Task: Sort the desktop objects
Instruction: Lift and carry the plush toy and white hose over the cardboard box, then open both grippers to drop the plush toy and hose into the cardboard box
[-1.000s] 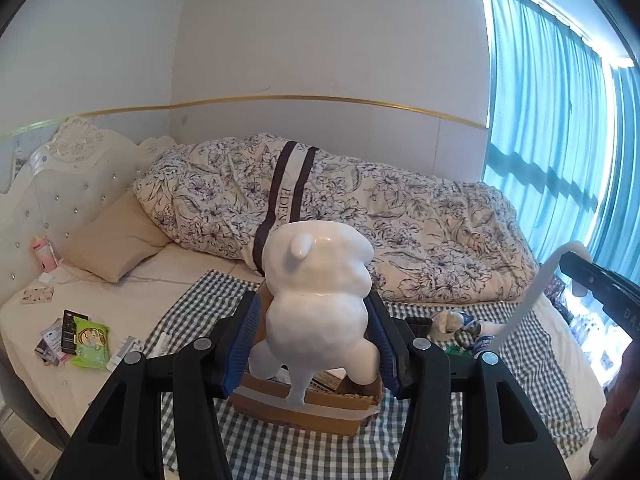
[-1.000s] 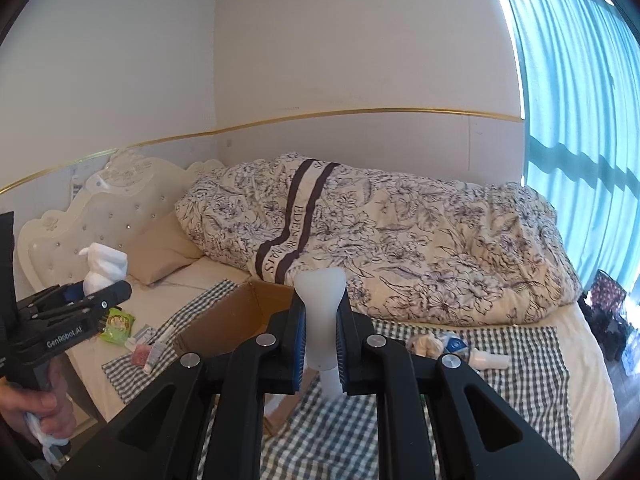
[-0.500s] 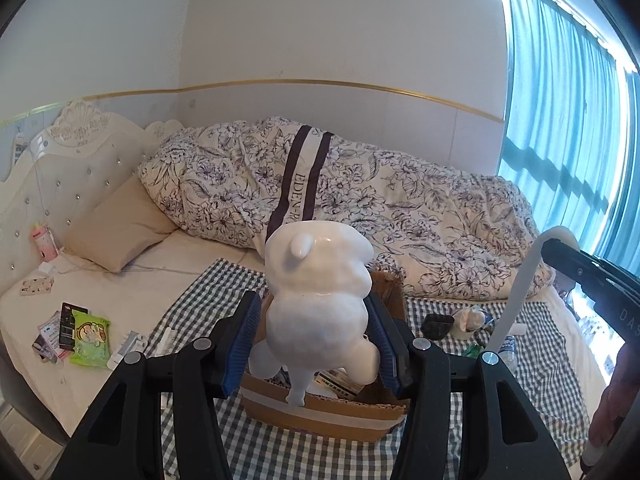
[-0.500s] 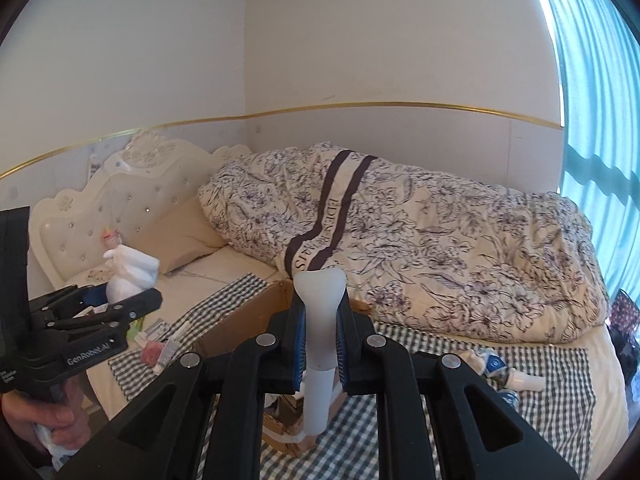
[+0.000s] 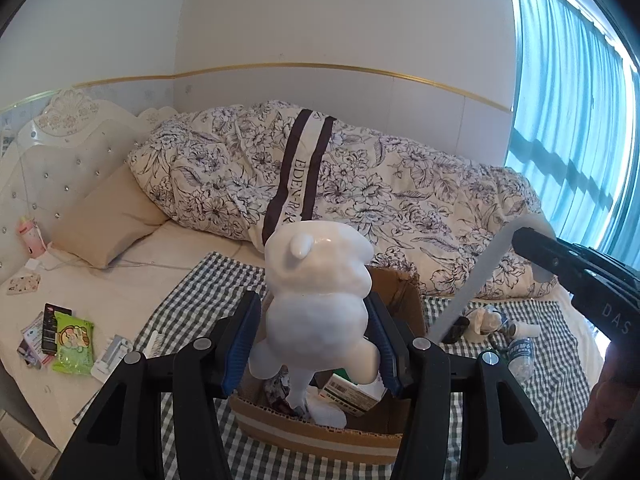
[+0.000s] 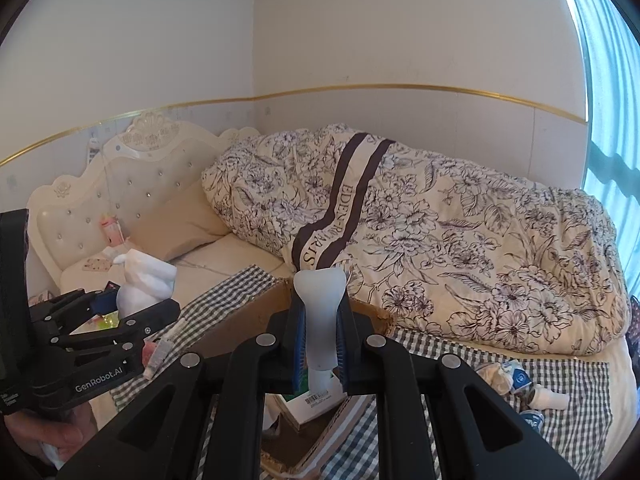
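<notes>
My left gripper [image 5: 314, 334] is shut on a white animal figurine [image 5: 318, 304], held above the open cardboard box [image 5: 320, 438] on the checked cloth. The figurine [image 6: 142, 284] and left gripper [image 6: 120, 312] also show at the left of the right wrist view. My right gripper [image 6: 320, 334] is shut on a translucent white flat tool [image 6: 320, 312], held over the box [image 6: 256, 320]. That tool [image 5: 476, 280] slants down toward the box in the left wrist view. Packets and a white carton [image 5: 352, 394] lie inside the box.
A floral duvet [image 5: 360, 184] fills the bed's far side, with a beige pillow [image 5: 104, 220] at left. Snack packets [image 5: 72, 338] and a comb [image 5: 154, 344] lie left of the box. Small bottles and crumpled items [image 5: 508, 336] sit to its right. Blue curtains [image 5: 572, 112] hang right.
Both grippers have moved closer to the box while still holding their objects. The box now sits right under the figurine and the flat tool.
</notes>
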`<action>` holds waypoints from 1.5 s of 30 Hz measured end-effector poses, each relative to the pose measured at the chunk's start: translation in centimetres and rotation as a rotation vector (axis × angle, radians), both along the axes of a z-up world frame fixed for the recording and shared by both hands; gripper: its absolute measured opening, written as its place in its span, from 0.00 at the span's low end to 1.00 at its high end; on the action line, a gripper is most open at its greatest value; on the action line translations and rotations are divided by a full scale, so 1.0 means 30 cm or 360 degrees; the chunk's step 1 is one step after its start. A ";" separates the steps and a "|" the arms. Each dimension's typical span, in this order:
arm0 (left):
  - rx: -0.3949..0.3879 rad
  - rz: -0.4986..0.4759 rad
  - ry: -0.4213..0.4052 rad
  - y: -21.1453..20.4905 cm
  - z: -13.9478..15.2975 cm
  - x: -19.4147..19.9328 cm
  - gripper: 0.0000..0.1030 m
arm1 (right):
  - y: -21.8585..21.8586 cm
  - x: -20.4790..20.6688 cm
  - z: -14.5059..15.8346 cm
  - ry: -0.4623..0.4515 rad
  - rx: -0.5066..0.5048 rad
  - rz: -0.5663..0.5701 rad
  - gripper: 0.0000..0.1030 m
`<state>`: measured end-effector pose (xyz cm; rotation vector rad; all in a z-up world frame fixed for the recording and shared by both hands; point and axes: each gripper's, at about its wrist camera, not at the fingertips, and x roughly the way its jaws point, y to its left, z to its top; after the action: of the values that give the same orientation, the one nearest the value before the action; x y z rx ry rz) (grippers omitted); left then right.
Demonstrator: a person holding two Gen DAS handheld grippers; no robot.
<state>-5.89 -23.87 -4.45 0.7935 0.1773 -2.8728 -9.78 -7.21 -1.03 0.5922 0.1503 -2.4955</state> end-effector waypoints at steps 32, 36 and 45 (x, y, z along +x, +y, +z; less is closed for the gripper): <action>0.0087 -0.0078 -0.0352 -0.055 -0.359 -0.357 0.54 | -0.157 -0.355 -0.363 -0.0277 0.0152 0.0039 0.37; 0.0081 -0.0081 -0.0354 -0.044 -0.362 -0.354 0.54 | -0.133 -0.346 -0.354 -0.0263 0.0120 0.0010 0.42; 0.0065 -0.0086 -0.0307 -0.008 -0.288 -0.320 0.54 | -0.066 -0.303 -0.289 -0.0230 0.0087 -0.0039 0.43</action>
<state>-15.48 -24.11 -13.09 1.0922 0.1936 -2.8282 -18.87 -9.20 -9.70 0.7987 0.1571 -2.4683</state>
